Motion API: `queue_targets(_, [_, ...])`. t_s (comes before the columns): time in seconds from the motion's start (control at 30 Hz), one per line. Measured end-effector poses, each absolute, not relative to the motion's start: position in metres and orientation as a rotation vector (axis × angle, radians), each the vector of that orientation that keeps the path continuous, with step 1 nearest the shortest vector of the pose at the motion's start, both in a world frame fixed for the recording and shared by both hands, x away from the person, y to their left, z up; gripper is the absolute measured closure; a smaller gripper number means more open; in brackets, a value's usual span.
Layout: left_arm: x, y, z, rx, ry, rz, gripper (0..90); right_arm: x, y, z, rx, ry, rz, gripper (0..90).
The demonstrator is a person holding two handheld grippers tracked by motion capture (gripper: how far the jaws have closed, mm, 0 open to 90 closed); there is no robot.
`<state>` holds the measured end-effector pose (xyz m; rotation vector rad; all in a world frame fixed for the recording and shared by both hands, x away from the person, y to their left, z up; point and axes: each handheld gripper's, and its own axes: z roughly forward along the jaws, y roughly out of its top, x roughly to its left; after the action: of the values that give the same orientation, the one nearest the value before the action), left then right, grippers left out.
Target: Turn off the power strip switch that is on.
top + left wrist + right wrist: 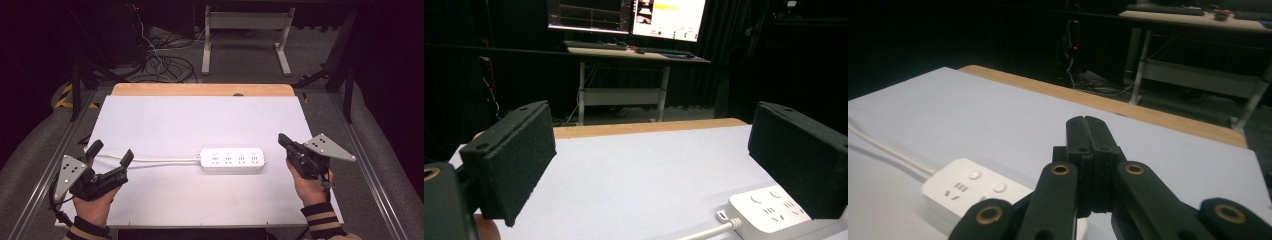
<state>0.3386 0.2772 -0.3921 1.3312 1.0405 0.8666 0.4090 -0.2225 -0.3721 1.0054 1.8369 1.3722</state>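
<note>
A white power strip (232,160) with several sockets lies on the white table cover (200,125), its white cable (160,160) running left. My left gripper (111,153) stands open at the table's left front, its jaws on either side of the cable's left stretch and above it. In the left gripper view the strip's end (769,212) shows at lower right beside the right jaw. My right gripper (281,139) is shut with nothing in it, just right of the strip. The right gripper view has the strip (973,192) at lower left, next to the closed gripper (1091,122).
A wooden table edge (202,89) shows beyond the white cover. A white desk frame (245,35) and loose cables (165,60) sit on the floor behind. Metal rails (372,165) flank the table. Monitors (624,15) stand on a far desk.
</note>
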Motion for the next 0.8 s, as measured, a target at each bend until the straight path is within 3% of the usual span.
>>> queue_targets(0.4, [0.338,0.276,-0.393,1.344,1.04,0.875,5.7,0.427,-0.178,-0.351,0.959,1.969,1.411,90.0])
queue_targets(0.8, [0.332,0.28,-0.393,1.341,1.052,0.886,6.8,0.447,-0.136,-0.355,0.905,2.138,1.358,90.0])
